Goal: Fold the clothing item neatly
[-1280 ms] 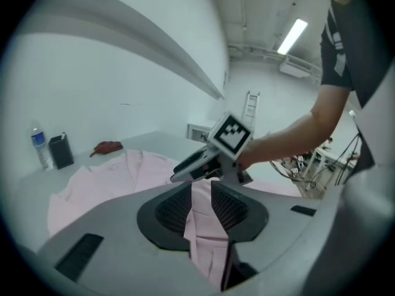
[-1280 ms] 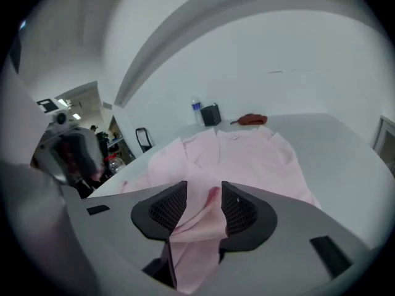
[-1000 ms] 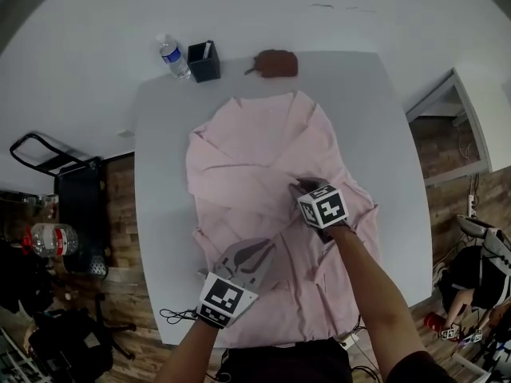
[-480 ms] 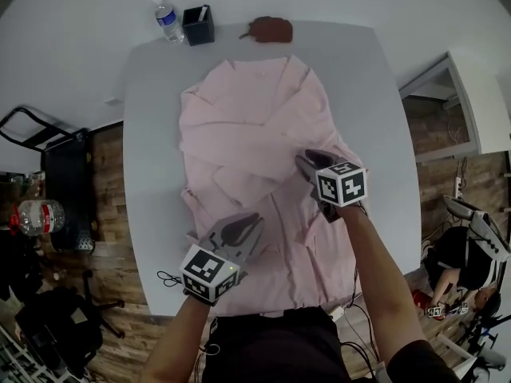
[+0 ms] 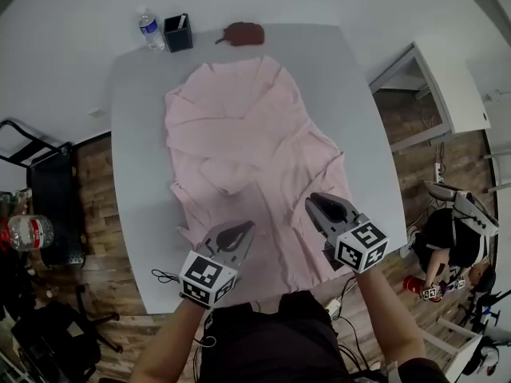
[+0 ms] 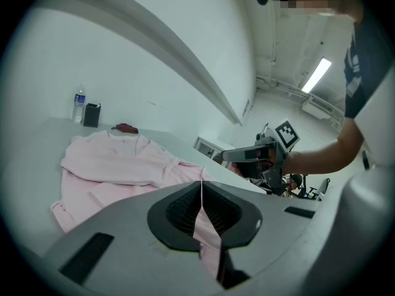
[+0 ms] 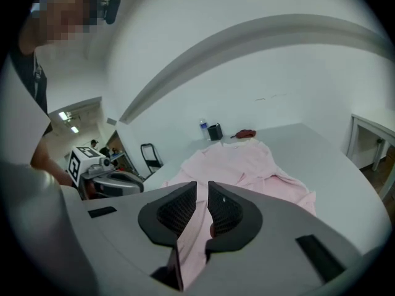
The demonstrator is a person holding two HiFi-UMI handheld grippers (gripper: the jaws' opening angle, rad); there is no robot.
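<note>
A pink shirt (image 5: 231,142) lies spread on the grey table (image 5: 136,134), collar at the far end and sleeves folded across the body. My left gripper (image 5: 237,231) is at the near hem, left of centre. Its jaws have just been closing and are shut on a thin fold of the pink shirt (image 6: 203,227). My right gripper (image 5: 323,207) is over the near right part of the hem. Its jaws have also just been closing, and the pink shirt (image 7: 194,227) runs between its pads and hangs below them.
At the table's far end stand a water bottle (image 5: 148,29), a black cup (image 5: 177,33) and a brown pouch (image 5: 242,33). A white cabinet (image 5: 435,78) is to the right, a black cart (image 5: 48,190) to the left. A person (image 5: 447,238) sits at the right.
My right gripper has pulled back from the shirt's middle to the near right and risen. The left gripper has drawn a little toward the near edge. Both pairs of jaws have narrowed on cloth.
</note>
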